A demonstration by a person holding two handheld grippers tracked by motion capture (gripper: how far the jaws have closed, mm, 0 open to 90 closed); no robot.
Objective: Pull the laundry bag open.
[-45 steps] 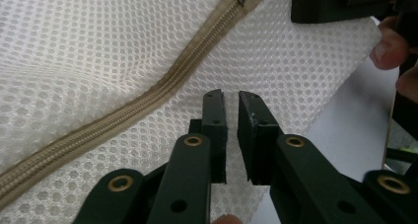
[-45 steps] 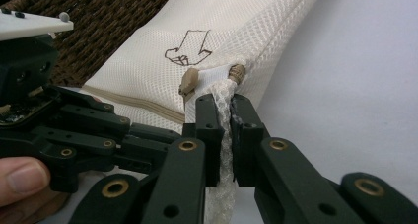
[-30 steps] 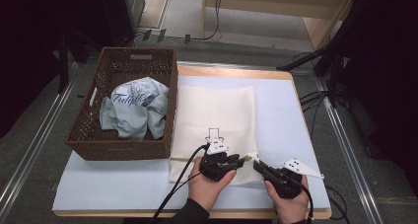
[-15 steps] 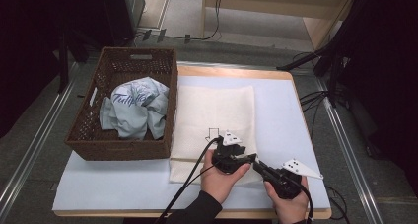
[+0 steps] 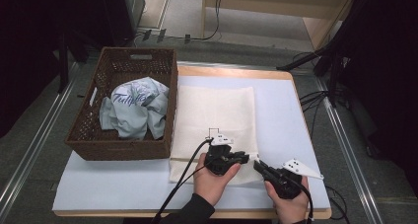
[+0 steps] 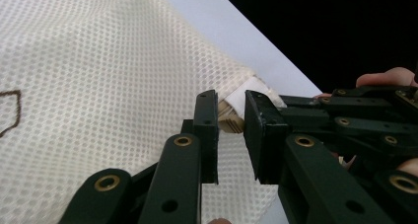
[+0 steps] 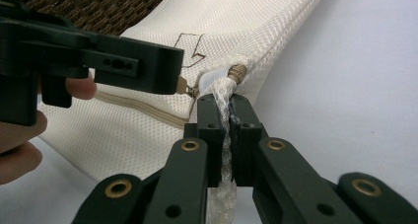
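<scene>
My right gripper (image 7: 225, 110) pinches the corner of the cream honeycomb-mesh bag (image 5: 217, 115), flat on the table. My left gripper (image 6: 230, 120) has just been closing around the zipper pull (image 6: 230, 123), jaws apart. Left of both, the woven wicker basket (image 5: 86, 130) holds crumpled pale-blue cloth (image 5: 133, 108).

Cream mesh-cloth bag (image 5: 217, 118), woven wicker basket (image 5: 93, 135), matt pale table (image 5: 291, 110)
</scene>
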